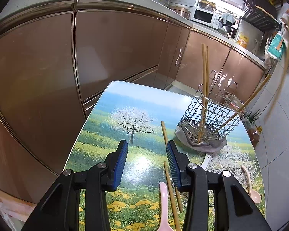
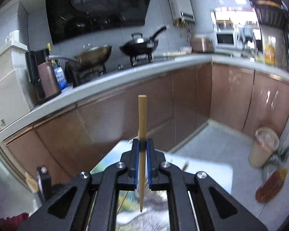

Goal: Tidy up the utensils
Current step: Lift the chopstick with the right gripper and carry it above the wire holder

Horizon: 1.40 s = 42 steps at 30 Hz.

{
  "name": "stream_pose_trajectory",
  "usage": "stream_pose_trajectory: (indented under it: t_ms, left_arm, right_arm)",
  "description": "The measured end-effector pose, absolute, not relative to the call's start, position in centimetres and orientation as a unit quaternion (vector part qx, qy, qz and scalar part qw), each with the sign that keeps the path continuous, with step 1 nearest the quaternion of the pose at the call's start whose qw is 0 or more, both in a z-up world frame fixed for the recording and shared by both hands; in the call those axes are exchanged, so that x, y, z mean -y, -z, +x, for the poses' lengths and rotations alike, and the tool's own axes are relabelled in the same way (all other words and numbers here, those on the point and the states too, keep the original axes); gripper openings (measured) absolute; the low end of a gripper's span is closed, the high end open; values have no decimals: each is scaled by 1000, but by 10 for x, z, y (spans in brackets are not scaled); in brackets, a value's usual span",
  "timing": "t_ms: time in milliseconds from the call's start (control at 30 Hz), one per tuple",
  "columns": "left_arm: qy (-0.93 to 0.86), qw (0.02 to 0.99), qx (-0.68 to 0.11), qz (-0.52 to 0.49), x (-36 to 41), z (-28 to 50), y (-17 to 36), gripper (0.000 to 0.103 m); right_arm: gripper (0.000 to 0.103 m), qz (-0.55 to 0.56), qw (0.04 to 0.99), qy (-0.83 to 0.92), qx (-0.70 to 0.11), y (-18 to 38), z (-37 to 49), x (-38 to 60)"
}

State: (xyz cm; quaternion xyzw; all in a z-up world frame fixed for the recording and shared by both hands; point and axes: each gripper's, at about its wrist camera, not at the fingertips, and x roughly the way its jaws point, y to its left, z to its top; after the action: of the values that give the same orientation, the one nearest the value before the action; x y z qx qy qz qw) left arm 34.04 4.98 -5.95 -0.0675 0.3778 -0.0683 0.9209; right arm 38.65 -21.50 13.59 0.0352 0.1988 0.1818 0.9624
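Observation:
A wire utensil holder (image 1: 212, 119) stands on a grey cloth at the table's far right, with several bamboo chopsticks (image 1: 203, 88) leaning in it. My left gripper (image 1: 146, 149) is open and empty above the table; two loose chopsticks (image 1: 170, 190) and a pink spoon (image 1: 163, 202) lie under it. A white spoon (image 1: 205, 161) and another pink spoon (image 1: 250, 184) lie to the right. My right gripper (image 2: 142, 146) is shut on one chopstick (image 2: 142, 119), held upright above the table. That chopstick shows blurred in the left wrist view (image 1: 279, 88).
The table (image 1: 109, 134) has a printed landscape top. Brown cabinets (image 1: 115, 48) stand close behind it under a white counter with pans (image 2: 138, 46). Bottles and a bucket (image 2: 264, 146) stand on the floor to the right.

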Motion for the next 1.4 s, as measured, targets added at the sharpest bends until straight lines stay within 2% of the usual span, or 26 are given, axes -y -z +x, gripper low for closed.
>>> stream_pose_trajectory:
  t_ms: [200,467,633,1067,1400]
  left_arm:
    - [58,918,-386,-67,-58,345,65,41]
    - [37,912,-402,-67,-73,349,81,41]
    - [32,910,-406,-75,-80,347,85,41]
    - [35,912,-400,-80,-80,328,76,41]
    - [42,913,-399,-76,-74,310,66,41]
  right_arm:
    - [6,18,972,-152,-180,-118,423,198]
    - [6,22,970,-139,-200,-28,450,190]
    - [7,14,966,-130,-224,6,450,190]
    - [8,-6,961,-135,-240,8,433,183]
    - [8,20,964,-136,-229,-1,386,205]
